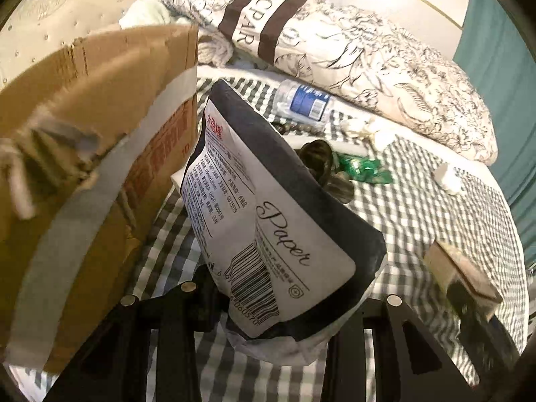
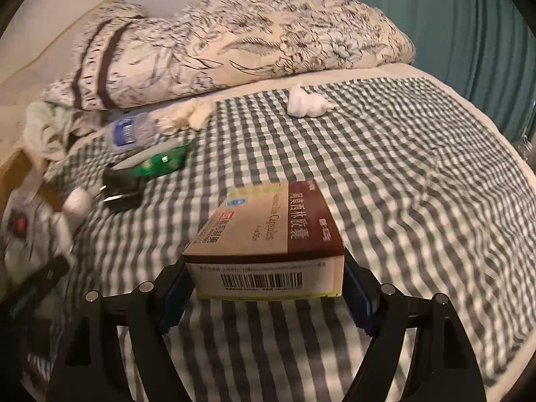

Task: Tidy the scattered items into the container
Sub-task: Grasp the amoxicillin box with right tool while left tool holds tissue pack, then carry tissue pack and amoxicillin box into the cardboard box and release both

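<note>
My left gripper (image 1: 268, 305) is shut on a black-and-white tissue pack (image 1: 268, 221) marked "Paper" and holds it above the checked bed sheet, right beside the open cardboard box (image 1: 100, 154) on the left. My right gripper (image 2: 268, 288) is shut on a brown-and-cream medicine box (image 2: 271, 234), held just above the sheet; that box also shows at the right of the left wrist view (image 1: 462, 278). A water bottle (image 1: 305, 100), a green packet (image 1: 365, 167), a black clip (image 1: 321, 164) and crumpled tissues (image 1: 365, 130) lie scattered on the bed.
A flowered quilt (image 2: 268, 43) is piled along the far side of the bed. A teal curtain (image 2: 469, 50) hangs at the right. A white tissue wad (image 2: 308, 104) lies on the checked sheet (image 2: 402, 184). A pale cloth (image 2: 47, 127) lies at the far left.
</note>
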Tool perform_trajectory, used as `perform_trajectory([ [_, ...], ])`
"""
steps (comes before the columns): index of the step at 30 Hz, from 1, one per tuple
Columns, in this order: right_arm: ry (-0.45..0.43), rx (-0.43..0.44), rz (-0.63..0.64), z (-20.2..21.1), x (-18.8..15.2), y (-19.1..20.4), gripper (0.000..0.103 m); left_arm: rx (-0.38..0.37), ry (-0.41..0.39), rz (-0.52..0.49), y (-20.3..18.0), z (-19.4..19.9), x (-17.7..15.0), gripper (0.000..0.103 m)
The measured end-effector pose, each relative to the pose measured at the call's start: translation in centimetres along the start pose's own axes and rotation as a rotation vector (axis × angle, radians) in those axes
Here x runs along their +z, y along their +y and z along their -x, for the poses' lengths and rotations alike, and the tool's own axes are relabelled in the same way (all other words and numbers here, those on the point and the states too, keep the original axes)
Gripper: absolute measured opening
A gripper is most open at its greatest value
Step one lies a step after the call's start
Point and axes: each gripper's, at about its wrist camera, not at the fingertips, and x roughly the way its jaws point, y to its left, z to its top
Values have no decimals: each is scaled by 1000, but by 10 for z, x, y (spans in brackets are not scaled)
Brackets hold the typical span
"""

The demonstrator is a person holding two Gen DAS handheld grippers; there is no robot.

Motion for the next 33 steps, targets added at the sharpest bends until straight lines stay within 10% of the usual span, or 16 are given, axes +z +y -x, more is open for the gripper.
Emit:
perform_trajectory([
  [33,-239,220,24,203,2,18,77,-90,-235,-33,4,181,12,37],
])
